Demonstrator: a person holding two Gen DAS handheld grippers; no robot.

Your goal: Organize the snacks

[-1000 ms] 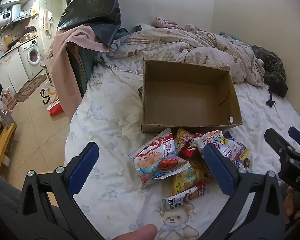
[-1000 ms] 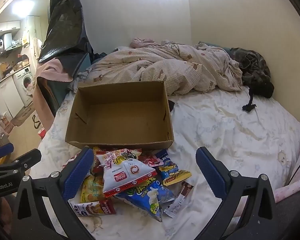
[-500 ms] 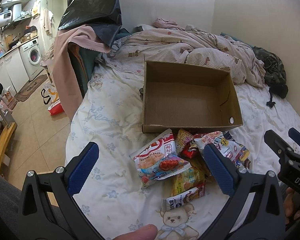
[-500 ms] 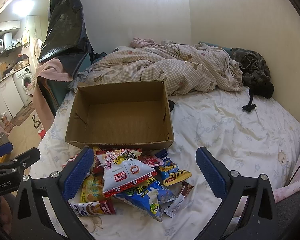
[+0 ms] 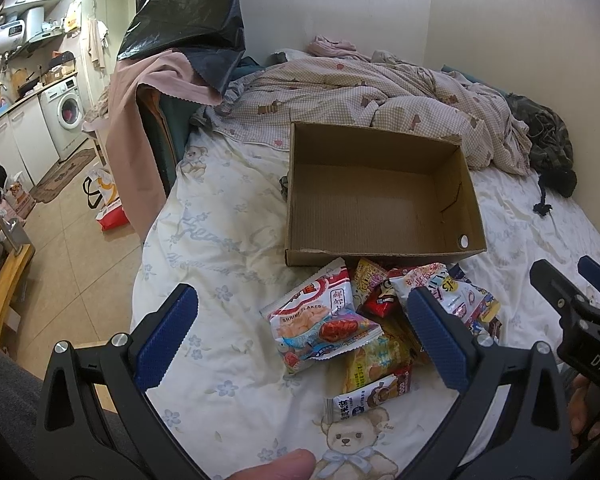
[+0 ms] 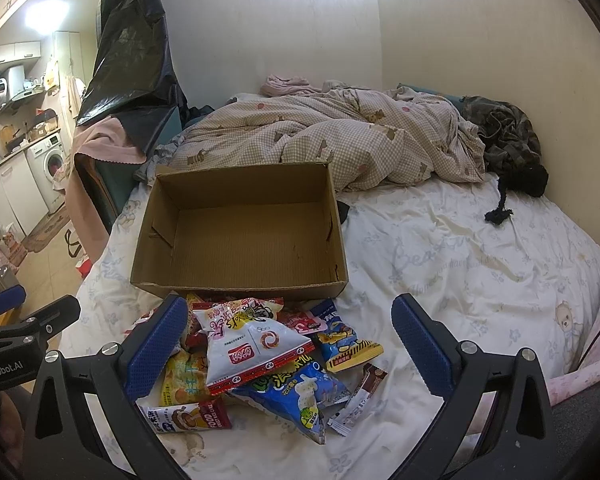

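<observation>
A pile of snack packets lies on the bed just in front of an empty open cardboard box, which also shows in the right wrist view. A shrimp flakes bag lies at the pile's left. A white and red bag tops the pile, with a blue bag below it. My left gripper is open and empty, held above the pile's left side. My right gripper is open and empty over the pile; it also shows in the left wrist view.
A rumpled checked duvet lies behind the box. Dark clothing sits by the wall at the right. The bed's left edge drops to a tiled floor with a bag. A draped chair stands at the bedside.
Both views have shifted very slightly; the box and snacks have not moved. Both grippers stay open.
</observation>
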